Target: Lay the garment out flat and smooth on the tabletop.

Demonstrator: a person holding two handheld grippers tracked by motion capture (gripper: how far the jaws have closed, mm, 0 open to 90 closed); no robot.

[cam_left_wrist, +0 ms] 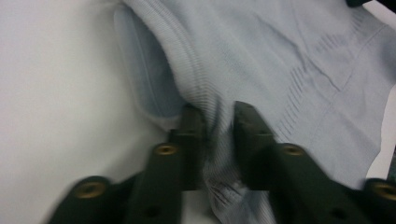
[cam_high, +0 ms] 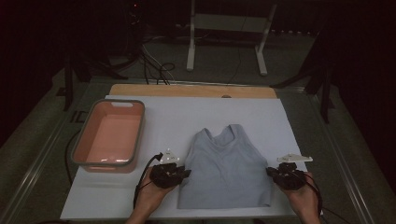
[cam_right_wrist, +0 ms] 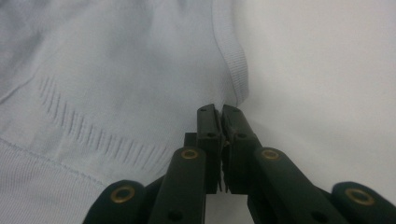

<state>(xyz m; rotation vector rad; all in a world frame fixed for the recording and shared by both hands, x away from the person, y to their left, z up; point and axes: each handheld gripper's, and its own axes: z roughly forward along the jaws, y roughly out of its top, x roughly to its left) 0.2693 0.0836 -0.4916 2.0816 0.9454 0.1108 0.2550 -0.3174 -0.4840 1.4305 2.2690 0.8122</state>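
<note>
Hiding cloth edge: pinched right claw (cam_right_wrist: 220, 112)

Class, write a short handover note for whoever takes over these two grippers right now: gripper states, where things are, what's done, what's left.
Left gripper: jaws parted, with the side edge of the light grey ribbed tank top between them.
Right gripper: shut on the top's opposite side edge.
The top lies flat, neck away from the person, on the white table sheet.
Pink plastic tub with grey rim sits empty at the left.
Done: top spread out.
Left, probably: folding it and putting it in the tub.
</note>
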